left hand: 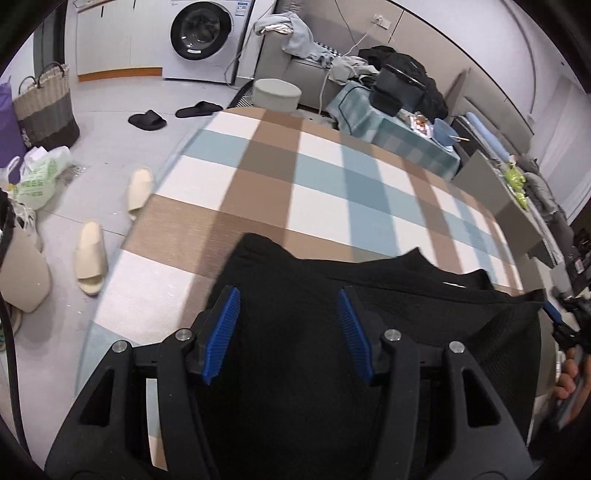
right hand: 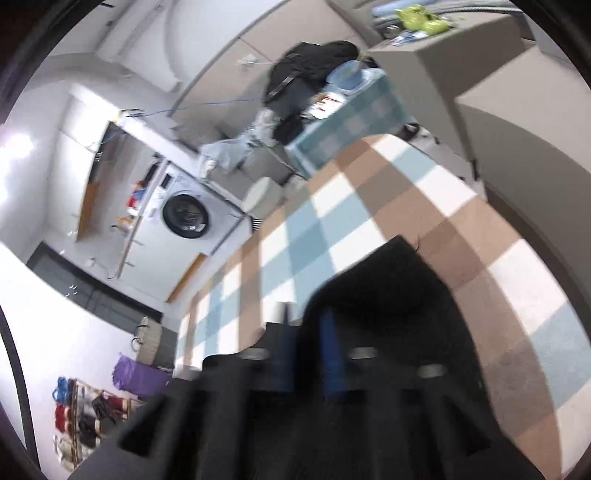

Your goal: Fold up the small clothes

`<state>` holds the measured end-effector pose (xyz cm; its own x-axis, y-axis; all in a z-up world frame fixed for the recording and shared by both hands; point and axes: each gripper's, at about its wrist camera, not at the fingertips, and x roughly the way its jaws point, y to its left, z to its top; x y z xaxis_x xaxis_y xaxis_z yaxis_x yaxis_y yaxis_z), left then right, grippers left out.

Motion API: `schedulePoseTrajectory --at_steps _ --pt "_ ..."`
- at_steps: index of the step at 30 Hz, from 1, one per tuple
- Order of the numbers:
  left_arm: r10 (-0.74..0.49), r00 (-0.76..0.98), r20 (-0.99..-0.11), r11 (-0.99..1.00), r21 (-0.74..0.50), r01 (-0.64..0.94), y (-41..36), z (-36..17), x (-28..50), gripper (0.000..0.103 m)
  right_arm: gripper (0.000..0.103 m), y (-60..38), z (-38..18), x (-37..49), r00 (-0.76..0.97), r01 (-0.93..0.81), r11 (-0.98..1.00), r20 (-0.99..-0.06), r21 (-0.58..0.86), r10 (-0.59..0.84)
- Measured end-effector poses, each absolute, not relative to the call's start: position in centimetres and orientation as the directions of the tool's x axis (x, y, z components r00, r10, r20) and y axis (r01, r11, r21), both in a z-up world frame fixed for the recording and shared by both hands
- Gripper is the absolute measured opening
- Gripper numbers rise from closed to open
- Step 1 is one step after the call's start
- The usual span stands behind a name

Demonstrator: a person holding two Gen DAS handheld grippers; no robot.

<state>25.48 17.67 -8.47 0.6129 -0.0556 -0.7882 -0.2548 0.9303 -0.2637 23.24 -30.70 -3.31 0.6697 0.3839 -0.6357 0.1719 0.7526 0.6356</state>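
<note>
A black knitted garment (left hand: 369,295) lies on the checked table cloth (left hand: 295,177) at the near edge. My left gripper (left hand: 288,314) is open just above it, its blue pads (left hand: 225,328) wide apart over the cloth's middle. The right wrist view is tilted and blurred. There my right gripper (right hand: 306,332) has its blue pads (right hand: 328,350) close together, pinched on an edge of the black garment (right hand: 399,295). The right gripper also shows at the far right of the left wrist view (left hand: 565,317), at the garment's right corner.
The table is covered by a brown, blue and white checked cloth (right hand: 369,206). Slippers (left hand: 90,258) lie on the floor to the left. A washing machine (left hand: 203,33), a round stool (left hand: 275,94) and a cluttered side table (left hand: 399,125) stand beyond the table.
</note>
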Motion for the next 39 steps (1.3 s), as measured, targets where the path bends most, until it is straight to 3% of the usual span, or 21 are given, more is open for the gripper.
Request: schedulePoseTrajectory --at_steps 7,9,12,20,31,33,34,36,39 --pt "0.065 0.576 -0.815 0.971 -0.082 -0.225 17.2 -10.0 28.2 0.048 0.043 -31.2 -2.5 20.7 0.645 0.129 0.847 -0.692 0.516 0.324" --pt "0.097 0.571 -0.815 0.978 -0.028 -0.205 16.7 -10.3 28.7 0.015 0.043 -31.4 -2.9 21.1 0.634 0.128 0.850 -0.701 0.511 0.326" --pt "0.079 0.609 -0.790 0.982 -0.045 -0.185 16.7 -9.8 28.2 0.006 0.043 -32.1 -3.4 20.9 0.628 0.139 0.857 -0.713 0.497 0.312" --pt "0.040 0.789 -0.613 0.924 -0.278 -0.263 22.0 -5.0 23.9 0.005 0.043 -33.3 -4.3 20.5 0.620 0.170 0.870 -0.737 0.463 0.271" --pt "0.002 0.665 -0.747 0.880 -0.315 -0.356 23.8 -8.8 25.7 0.006 0.043 -33.8 -7.2 21.7 0.545 0.199 0.891 -0.801 0.409 0.246" --pt "0.002 0.666 -0.746 0.880 -0.315 -0.356 23.8 -8.9 25.5 0.007 0.027 -33.5 -7.2 21.7 0.556 0.177 0.892 -0.790 0.415 0.257" --pt "0.004 0.666 -0.746 0.881 -0.313 -0.356 23.7 -8.8 25.3 0.008 0.010 -33.4 -6.9 21.6 0.569 0.160 0.891 -0.778 0.424 0.268" --pt "0.008 0.670 -0.743 0.882 -0.310 -0.355 23.5 -8.6 24.9 0.010 0.006 -33.2 -5.6 20.8 0.626 0.113 0.887 -0.725 0.448 0.286" --pt "0.012 0.670 -0.742 0.888 -0.301 -0.348 23.2 -8.1 23.8 0.014 0.005 -33.1 -5.2 20.8 0.617 0.149 0.915 -0.759 0.374 0.209"
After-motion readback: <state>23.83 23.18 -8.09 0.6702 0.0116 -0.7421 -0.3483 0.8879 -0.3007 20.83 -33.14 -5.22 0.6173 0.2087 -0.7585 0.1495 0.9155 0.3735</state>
